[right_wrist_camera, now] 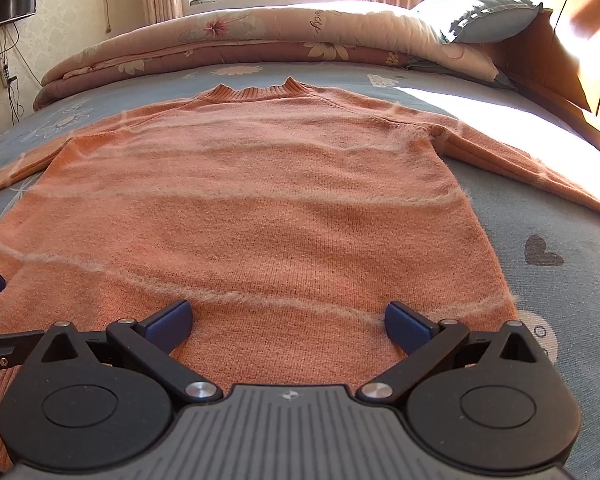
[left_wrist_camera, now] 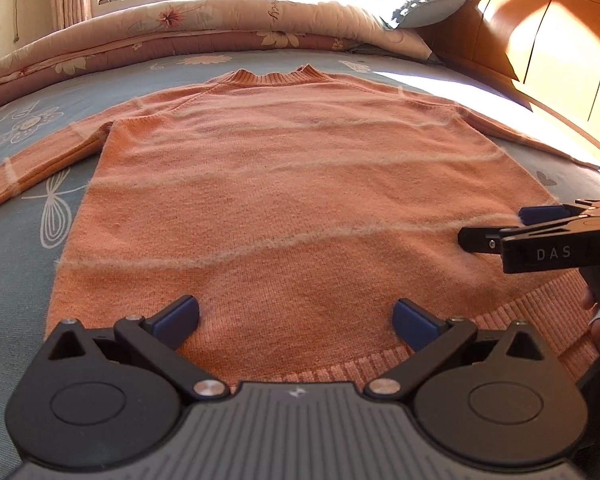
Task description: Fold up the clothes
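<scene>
Left gripper (left_wrist_camera: 298, 314): jaws spread wide, holding nothing, poised over the hem.
Sweater (left_wrist_camera: 284, 200): orange with pale stripes, flat on the bed (left_wrist_camera: 32, 216), collar farthest from the jaws, sleeves out to both sides.
Right gripper (right_wrist_camera: 288, 320): jaws spread wide, holding nothing, over the lower body of the sweater near its right edge.
Quilt (right_wrist_camera: 236, 36): folded beyond the collar.
Pillow (right_wrist_camera: 488, 16): far right of the jaws.

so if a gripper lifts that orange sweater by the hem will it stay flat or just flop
The orange sweater will probably flop: it is a soft knit lying limp on the bed, so lifted parts should sag. The spread sleeves would likely trail behind. Its fuzzy surface suggests it won't slip easily from the fingers, though the ribbed hem may stretch.
</scene>
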